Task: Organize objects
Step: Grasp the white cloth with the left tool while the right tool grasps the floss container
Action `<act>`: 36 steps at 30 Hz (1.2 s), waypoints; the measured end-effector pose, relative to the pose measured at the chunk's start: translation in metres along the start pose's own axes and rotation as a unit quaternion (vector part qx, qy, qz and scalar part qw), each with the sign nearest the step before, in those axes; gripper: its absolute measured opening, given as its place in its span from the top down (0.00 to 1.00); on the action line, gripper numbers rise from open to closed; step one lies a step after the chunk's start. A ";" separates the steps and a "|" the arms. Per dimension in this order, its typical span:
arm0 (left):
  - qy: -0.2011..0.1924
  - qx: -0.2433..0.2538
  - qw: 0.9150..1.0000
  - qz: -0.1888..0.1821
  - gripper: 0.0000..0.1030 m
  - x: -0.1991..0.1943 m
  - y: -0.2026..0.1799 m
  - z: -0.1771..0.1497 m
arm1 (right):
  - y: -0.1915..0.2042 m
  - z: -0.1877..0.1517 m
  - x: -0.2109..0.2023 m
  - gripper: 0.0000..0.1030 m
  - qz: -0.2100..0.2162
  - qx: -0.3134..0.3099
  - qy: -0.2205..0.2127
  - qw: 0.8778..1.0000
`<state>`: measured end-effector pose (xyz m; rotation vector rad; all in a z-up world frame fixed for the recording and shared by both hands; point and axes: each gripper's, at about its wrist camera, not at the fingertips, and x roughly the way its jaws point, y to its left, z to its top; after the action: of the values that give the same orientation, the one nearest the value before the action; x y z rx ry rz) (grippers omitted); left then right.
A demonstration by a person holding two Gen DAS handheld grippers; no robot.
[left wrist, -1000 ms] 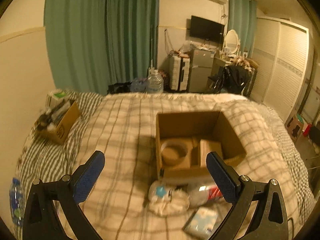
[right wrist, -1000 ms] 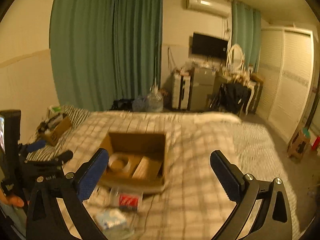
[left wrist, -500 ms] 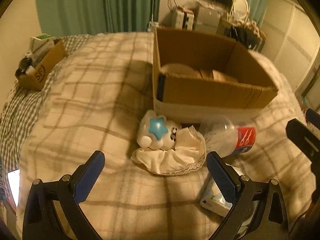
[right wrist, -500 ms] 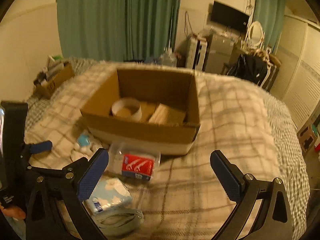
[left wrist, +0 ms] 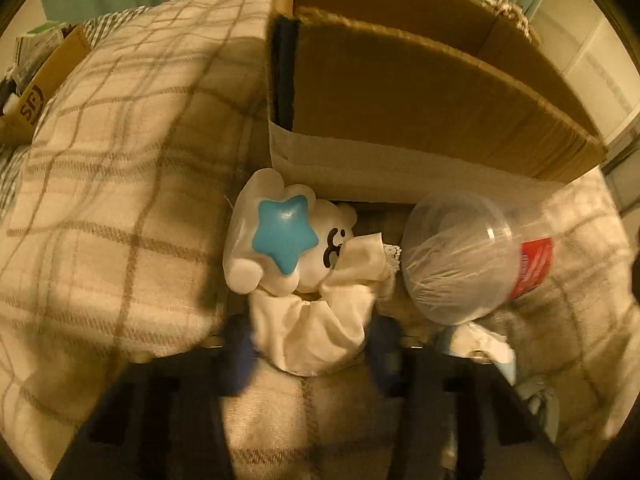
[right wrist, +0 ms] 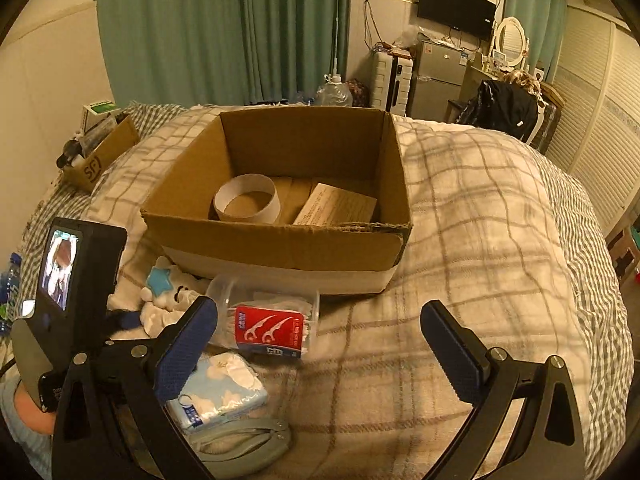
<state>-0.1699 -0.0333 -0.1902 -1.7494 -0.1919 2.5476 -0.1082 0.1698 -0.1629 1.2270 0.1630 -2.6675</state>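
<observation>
An open cardboard box (right wrist: 280, 240) sits on the plaid bed; it also fills the top of the left wrist view (left wrist: 420, 92). Inside lie a tape roll (right wrist: 245, 198) and a flat paper packet (right wrist: 336, 206). In front of the box lie a white toy with a blue star (left wrist: 284, 236), wrapped in white cloth (left wrist: 316, 328), and a clear floss-pick tub with a red label (left wrist: 472, 256) (right wrist: 268, 320). My left gripper (left wrist: 312, 348) is shut on the white cloth. My right gripper (right wrist: 320, 344) is open and empty above the bed.
A tissue pack (right wrist: 218, 390) and a grey clip-like item (right wrist: 240, 440) lie near my right gripper's left finger. A smaller box of clutter (right wrist: 100, 152) sits at the bed's far left. Furniture, a fridge and a wardrobe stand beyond the bed.
My left gripper has dropped down and forward to the toy and closed on its white cloth. My right gripper has moved closer to the box and stayed open.
</observation>
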 end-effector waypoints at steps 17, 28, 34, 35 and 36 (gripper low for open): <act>-0.144 -0.053 0.988 -0.001 0.86 -0.091 0.048 -0.003 | 0.038 -0.002 0.030 0.01 -0.012 -0.025 0.048 0.998; -0.127 -0.034 0.991 -0.005 0.86 -0.071 0.046 -0.005 | 0.047 -0.002 0.071 0.01 -0.014 -0.031 0.107 0.994; -0.126 -0.038 0.991 -0.001 0.86 -0.075 0.047 -0.006 | 0.047 -0.003 0.076 0.09 -0.009 -0.032 0.116 0.993; -0.128 -0.035 0.991 -0.001 0.86 -0.077 0.045 -0.007 | 0.048 -0.003 0.074 0.10 -0.006 -0.034 0.112 0.993; -0.129 -0.033 0.991 0.000 0.86 -0.079 0.044 -0.007 | 0.048 -0.003 0.072 0.10 0.000 -0.035 0.108 0.994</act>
<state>-0.1336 -0.0847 -0.1253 -1.4300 -0.2876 2.7905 -0.1401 0.1137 -0.2204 1.4888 0.2866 -2.5008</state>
